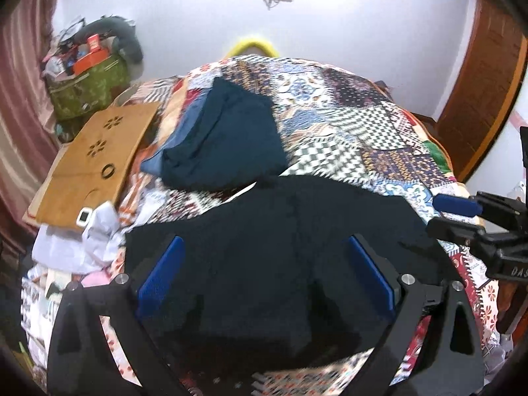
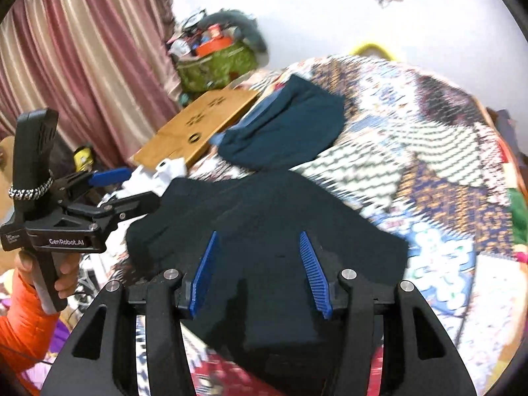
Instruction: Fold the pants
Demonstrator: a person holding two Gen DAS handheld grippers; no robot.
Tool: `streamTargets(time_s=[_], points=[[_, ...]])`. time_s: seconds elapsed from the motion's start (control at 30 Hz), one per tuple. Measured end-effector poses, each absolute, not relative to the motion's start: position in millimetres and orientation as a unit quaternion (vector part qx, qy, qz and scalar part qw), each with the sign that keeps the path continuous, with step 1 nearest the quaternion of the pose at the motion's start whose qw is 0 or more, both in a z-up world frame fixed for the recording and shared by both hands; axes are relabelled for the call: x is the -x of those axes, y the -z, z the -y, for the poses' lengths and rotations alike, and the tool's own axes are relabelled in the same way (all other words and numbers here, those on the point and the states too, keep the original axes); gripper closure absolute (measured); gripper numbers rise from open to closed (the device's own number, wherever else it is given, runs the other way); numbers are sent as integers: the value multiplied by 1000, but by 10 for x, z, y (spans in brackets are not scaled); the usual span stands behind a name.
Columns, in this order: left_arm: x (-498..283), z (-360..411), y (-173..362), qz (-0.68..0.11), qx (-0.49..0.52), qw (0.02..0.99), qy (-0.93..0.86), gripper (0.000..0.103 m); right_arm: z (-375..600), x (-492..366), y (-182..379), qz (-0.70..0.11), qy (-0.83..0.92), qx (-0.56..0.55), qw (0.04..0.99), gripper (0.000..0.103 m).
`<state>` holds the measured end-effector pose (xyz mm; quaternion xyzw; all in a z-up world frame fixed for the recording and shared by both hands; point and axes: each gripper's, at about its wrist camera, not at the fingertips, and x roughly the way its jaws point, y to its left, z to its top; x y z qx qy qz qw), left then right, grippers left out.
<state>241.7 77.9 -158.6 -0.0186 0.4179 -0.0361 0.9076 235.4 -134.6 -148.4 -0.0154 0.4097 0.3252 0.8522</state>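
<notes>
1. Left wrist view. Blue pads of the left gripper (image 1: pixel 264 274) sit nearest the lens, spread wide with nothing between them, hovering above the black pants (image 1: pixel 280 231). Those pants lie bunched on the near part of the patchwork quilt (image 1: pixel 363 115). A dark teal garment (image 1: pixel 224 138) lies just beyond them, its near edge close to the pants; whether they touch I cannot tell.
2. Same view, risk: a grab from this height could take one layer only, so the fold would drag askew. Black on black hides seams and edges, so a misjudged corner is likely.
3. Same view, right edge: the right gripper (image 1: pixel 458 211) reaches in level from the side, over the far right corner of the pants.
4. Right wrist view. Ribbed blue fingers of the right gripper (image 2: pixel 260 270) are parted, moderately wide, holding nothing, angled down over the pants (image 2: pixel 264 224).
5. Same view, left: the left gripper (image 2: pixel 132 188) is held level in the person's hand (image 2: pixel 62 277), fingertips apart at the pants' left edge near white cloth (image 2: pixel 158 175).
6. Risk here: it could pinch the white cloth along with the pants.
</notes>
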Motion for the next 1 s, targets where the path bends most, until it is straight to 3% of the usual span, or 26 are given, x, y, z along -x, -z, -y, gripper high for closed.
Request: streamTargets(time_s=[0.17, 0.77, 1.0], points=[[-2685, -498, 1596, -425, 5, 903, 57, 4, 1655, -2533, 1529, -403, -293, 14, 867, 48], [-3265, -5, 2522, -562, -40, 818, 115, 3, 1600, -2803, 2350, -499, -319, 39, 805, 48], [-3092, -97, 2550, -546, -33, 829, 117, 3, 1738, -2572, 2344, -483, -310, 26, 819, 48]])
